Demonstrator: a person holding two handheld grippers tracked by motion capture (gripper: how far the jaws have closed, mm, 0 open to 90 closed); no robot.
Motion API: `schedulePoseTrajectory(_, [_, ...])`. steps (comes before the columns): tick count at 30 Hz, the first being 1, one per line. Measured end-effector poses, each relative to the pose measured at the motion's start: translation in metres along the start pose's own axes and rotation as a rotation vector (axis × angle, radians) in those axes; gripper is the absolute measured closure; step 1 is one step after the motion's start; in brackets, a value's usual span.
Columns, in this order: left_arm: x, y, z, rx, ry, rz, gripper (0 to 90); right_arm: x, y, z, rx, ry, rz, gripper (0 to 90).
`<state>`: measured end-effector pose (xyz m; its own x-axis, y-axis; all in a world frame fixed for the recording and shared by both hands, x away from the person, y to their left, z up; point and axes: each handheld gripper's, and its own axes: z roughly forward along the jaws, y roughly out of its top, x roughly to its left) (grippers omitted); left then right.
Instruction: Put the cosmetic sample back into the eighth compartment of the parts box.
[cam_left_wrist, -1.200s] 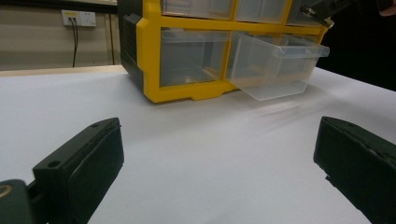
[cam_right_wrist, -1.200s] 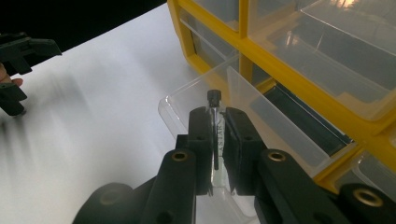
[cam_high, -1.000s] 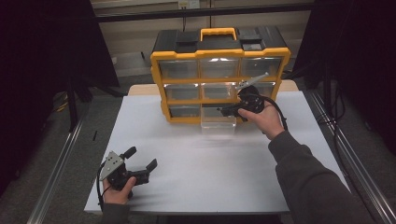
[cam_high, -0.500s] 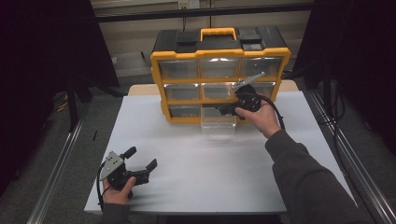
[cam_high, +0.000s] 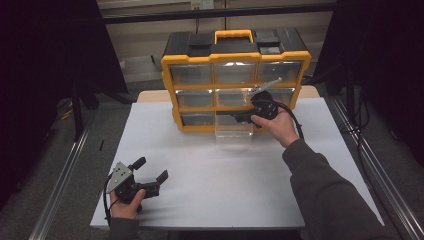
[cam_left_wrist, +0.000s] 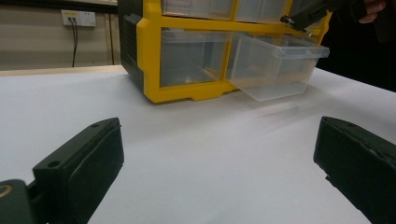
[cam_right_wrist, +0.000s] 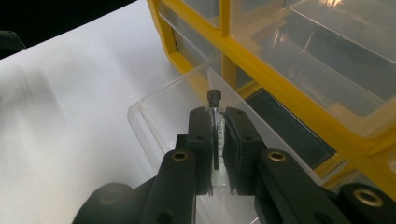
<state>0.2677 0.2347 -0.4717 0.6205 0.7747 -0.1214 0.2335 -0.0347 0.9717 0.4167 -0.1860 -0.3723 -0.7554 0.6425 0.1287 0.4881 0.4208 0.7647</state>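
A yellow and black organizer (cam_high: 235, 75) with clear drawers stands at the back of the table. Its bottom middle drawer (cam_high: 234, 134) is pulled out over the white tabletop. My right gripper (cam_high: 226, 115) hovers over that drawer, shut on a small glass vial (cam_right_wrist: 215, 128) with a black cap; the vial stands between the pads (cam_right_wrist: 201, 135) above the drawer's open top (cam_right_wrist: 168, 107). My left gripper (cam_high: 150, 169) rests at the front left, open, with nothing between its jaws (cam_left_wrist: 219, 135). The left gripper view shows the drawer (cam_left_wrist: 275, 65) and the right gripper's tip (cam_left_wrist: 292, 19) above it.
A white sheet covers the table (cam_high: 225, 190), with bare room between the two grippers. Metal rails (cam_high: 65, 185) run along both sides of the table. A wall socket (cam_left_wrist: 78, 17) sits behind the organizer's left side (cam_left_wrist: 149, 56).
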Motion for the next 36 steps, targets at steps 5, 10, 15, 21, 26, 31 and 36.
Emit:
schedulePoseTrajectory(5, [0.0, 0.0, 0.0, 0.002, -0.001, 0.0, 1.7, -0.001, 0.0, 0.002, -0.006, 0.003, -0.006, 81.2])
schedulePoseTrajectory(10, [0.0, 0.0, 0.0, 0.002, -0.001, 0.0, 1.7, -0.002, -0.001, 0.005, 0.0, -0.001, -0.008, 81.1])
schedulePoseTrajectory(15, [0.0, 0.0, 0.0, -0.004, 0.009, -0.012, 1.7, -0.001, -0.001, 0.006, 0.007, -0.009, -0.006, 81.1])
schedulePoseTrajectory(21, [0.0, 0.0, 0.0, -0.006, 0.005, -0.007, 1.7, -0.002, -0.002, 0.009, 0.007, -0.017, -0.013, 81.1])
schedulePoseTrajectory(26, [0.0, 0.0, 0.0, -0.005, 0.009, -0.006, 1.7, -0.001, -0.003, 0.011, 0.002, -0.007, -0.018, 81.1])
schedulePoseTrajectory(31, [0.0, 0.0, -0.001, -0.006, 0.009, -0.005, 1.7, 0.0, -0.004, 0.013, 0.002, -0.006, -0.023, 81.1])
schedulePoseTrajectory(36, [0.0, 0.0, -0.001, -0.004, 0.005, -0.007, 1.7, 0.002, -0.005, 0.015, 0.013, -0.007, -0.026, 81.0])
